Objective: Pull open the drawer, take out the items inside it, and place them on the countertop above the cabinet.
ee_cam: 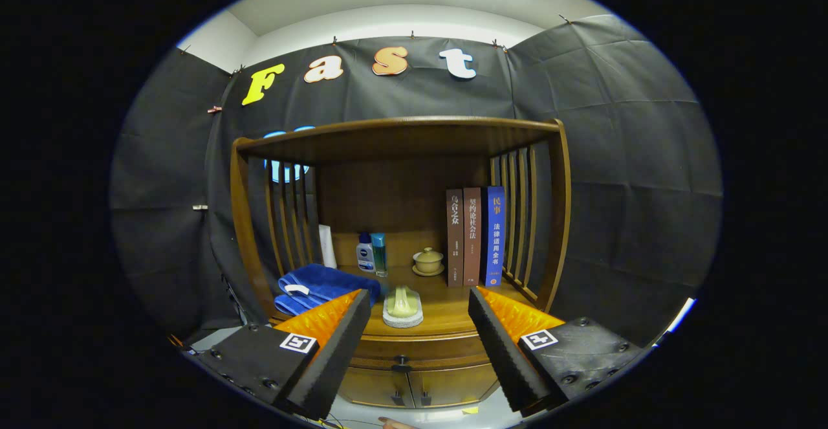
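Note:
A wooden cabinet (401, 222) stands ahead of me, with its countertop (453, 312) under a slatted shelf frame. The drawer (414, 350) below the countertop is closed, and its small dark knob (402, 359) sits between and below my fingertips. My gripper (419, 299) is open, its black foam pads (352, 338) wide apart with nothing between them, some distance short of the cabinet. A pale green brush on a white pad (402, 306) lies at the countertop's front edge, just beyond the fingers.
On the countertop are a folded blue towel (320, 286) at left, two small bottles (372, 253), a lidded yellow cup on a saucer (428, 261) and three upright books (475, 236) at right. Two lower cabinet doors (414, 387) sit under the drawer. A fingertip (398, 424) shows below.

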A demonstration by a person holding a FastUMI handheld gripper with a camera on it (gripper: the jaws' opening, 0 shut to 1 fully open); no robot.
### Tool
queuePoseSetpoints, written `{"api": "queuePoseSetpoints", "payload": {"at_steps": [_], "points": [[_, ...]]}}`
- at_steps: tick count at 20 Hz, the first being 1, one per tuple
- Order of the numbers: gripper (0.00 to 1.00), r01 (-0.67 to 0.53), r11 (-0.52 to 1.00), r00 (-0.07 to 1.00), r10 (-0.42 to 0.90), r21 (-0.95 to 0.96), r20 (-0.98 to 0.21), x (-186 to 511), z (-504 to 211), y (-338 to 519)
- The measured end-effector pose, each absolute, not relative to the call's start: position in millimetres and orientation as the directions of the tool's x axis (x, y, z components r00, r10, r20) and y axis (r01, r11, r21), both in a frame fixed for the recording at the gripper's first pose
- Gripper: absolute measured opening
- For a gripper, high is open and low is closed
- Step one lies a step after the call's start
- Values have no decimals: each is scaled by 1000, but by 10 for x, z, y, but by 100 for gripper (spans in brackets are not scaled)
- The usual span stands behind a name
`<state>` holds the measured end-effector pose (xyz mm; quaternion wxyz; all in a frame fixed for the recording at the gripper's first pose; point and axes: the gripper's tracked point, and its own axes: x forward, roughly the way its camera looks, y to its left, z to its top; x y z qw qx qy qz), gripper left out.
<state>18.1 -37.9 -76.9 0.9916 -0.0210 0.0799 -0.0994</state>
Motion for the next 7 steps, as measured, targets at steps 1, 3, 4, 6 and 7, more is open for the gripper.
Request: {"api": "queuePoseSetpoints", "payload": {"at_steps": [1, 3, 4, 6, 7], "points": [[99, 189, 979, 970, -198, -75, -142, 146, -658, -345], [99, 173, 980, 974, -185, -98, -130, 92, -482, -247], [99, 168, 981, 974, -181, -102, -135, 55, -422, -213], [98, 163, 982, 976, -175, -97, -127, 18, -285, -161], [98, 157, 983, 978, -168, -93, -123, -4, -226, -131]]}}
